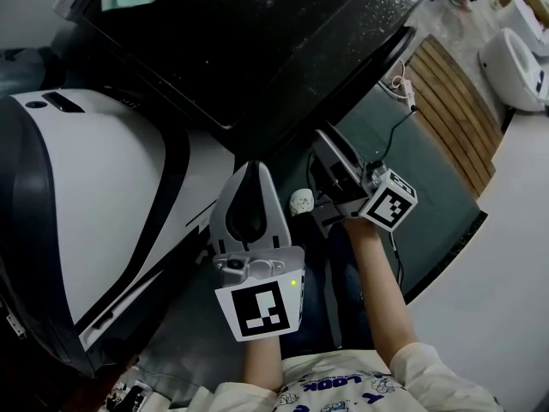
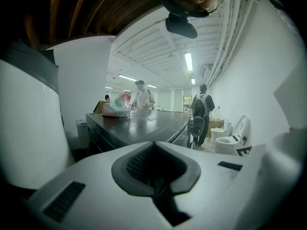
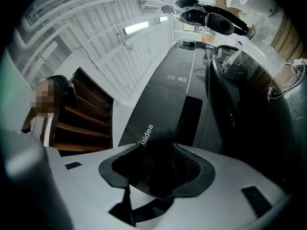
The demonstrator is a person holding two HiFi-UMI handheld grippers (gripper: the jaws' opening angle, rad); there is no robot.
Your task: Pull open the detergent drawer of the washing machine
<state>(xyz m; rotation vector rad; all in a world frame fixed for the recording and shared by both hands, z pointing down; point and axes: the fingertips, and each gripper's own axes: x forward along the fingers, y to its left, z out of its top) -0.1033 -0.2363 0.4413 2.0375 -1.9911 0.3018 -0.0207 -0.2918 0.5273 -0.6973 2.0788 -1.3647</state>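
Left gripper [image 1: 250, 172], nearest, clenched empty; right gripper [image 1: 330, 148], jaws spread, should squarely meet the drawer of the washing machine [image 1: 257, 41].

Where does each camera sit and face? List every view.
Head view: on the person's head, facing steeply down at the washing machine; shows both forearms, left hand-held gripper, right hand-held gripper.
Left gripper view: on that hand-held gripper, looking across the machine's top into a room; jaws together.
Right gripper view: on that hand-held gripper, facing the Midea panel; jaws apart.
Shared: the washing machine.
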